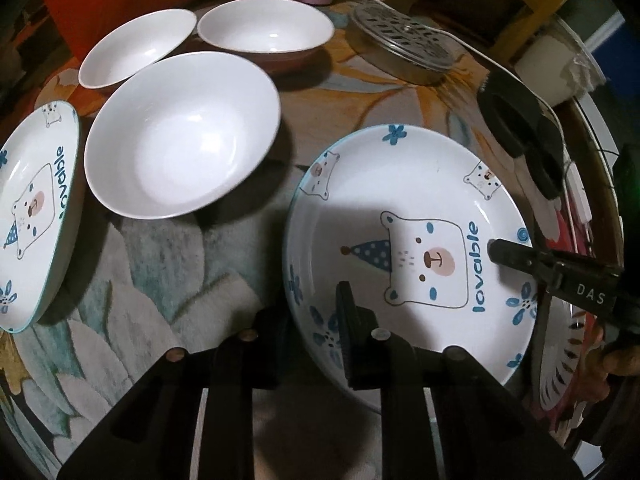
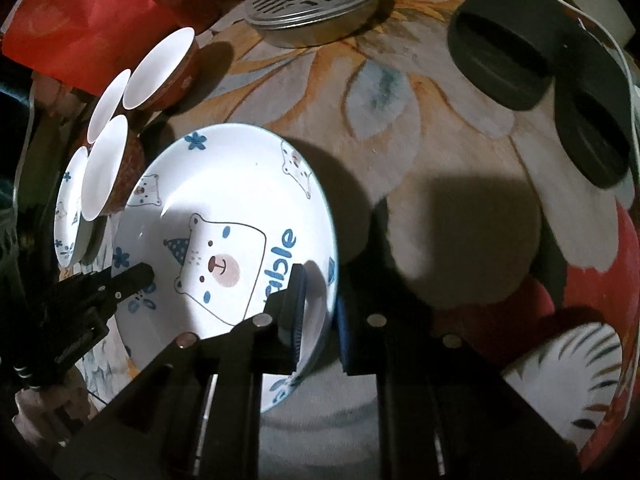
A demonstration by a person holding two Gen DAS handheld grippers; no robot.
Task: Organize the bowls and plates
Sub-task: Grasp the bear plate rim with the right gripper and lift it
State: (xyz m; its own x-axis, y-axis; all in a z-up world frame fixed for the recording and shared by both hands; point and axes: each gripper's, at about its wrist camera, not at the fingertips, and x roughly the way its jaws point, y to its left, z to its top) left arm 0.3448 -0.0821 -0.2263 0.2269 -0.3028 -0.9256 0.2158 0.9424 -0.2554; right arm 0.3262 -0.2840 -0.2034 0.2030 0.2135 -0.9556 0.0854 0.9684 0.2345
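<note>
Both grippers clamp the bear plate (image 1: 416,256) by opp. rims, left gripper (image 1: 316,320) & right gripper (image 2: 320,316) each w/ jaws narrow on its edge, plate near the table's (image 2: 420,168) front edge, three white bowls (image 1: 182,156) further back.

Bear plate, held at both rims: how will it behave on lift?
Likely rigid: the bear plate looks like glazed ceramic. The gloss suggests a slippery rim, so the left gripper and right gripper, pinching opposite edges, could slip if it tilts. Probably fragile if dropped onto the table.
</note>
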